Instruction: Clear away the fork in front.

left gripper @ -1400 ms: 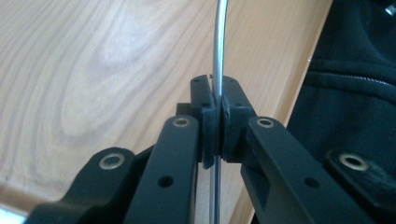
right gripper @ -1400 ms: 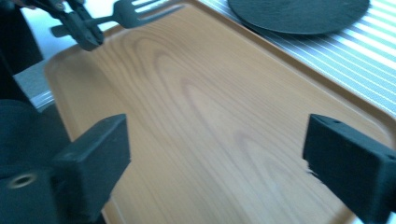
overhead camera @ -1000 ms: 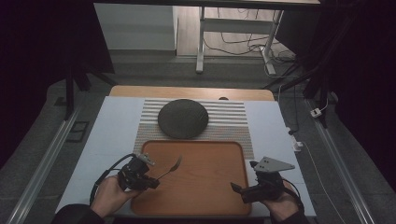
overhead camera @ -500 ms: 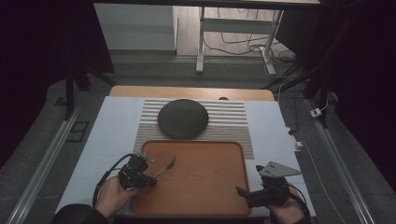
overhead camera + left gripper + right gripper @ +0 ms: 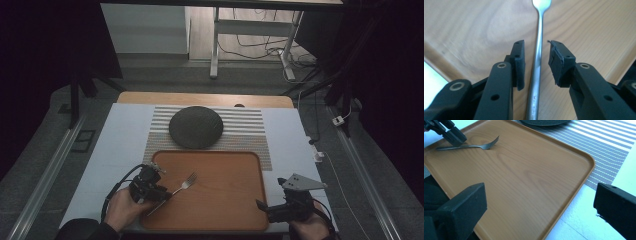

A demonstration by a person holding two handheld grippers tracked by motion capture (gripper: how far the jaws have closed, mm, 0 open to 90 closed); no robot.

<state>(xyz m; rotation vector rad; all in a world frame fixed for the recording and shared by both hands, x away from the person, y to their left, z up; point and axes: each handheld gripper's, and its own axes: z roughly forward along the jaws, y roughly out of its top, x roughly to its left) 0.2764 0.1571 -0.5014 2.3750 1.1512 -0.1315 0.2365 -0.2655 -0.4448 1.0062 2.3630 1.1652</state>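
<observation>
Bench w/ pale top carries everything. On it a striped mat, and at the near side a big wooden tray overlapping the mat's near edge. Dark round plate sits on the mat just beyond the tray, well apart from both claws. Fork lies flat on the tray's left part, tines pointing toward the plate, handle running back to the tray's left edge.

Left claw is down at the fork's handle; its jaws have just been opening, and the left gripper view shows them spread a little w/ the handle lying between, a gap on each side, pads not pressing. From the high view that gap can't be made out.

Right claw hovers by the tray's near right corner, jaws spread wide, nothing between, per right gripper view. That view also shows the fork's tines clearly and the left claw over the handle; nothing stands between right claw and fork but bare tray.
</observation>
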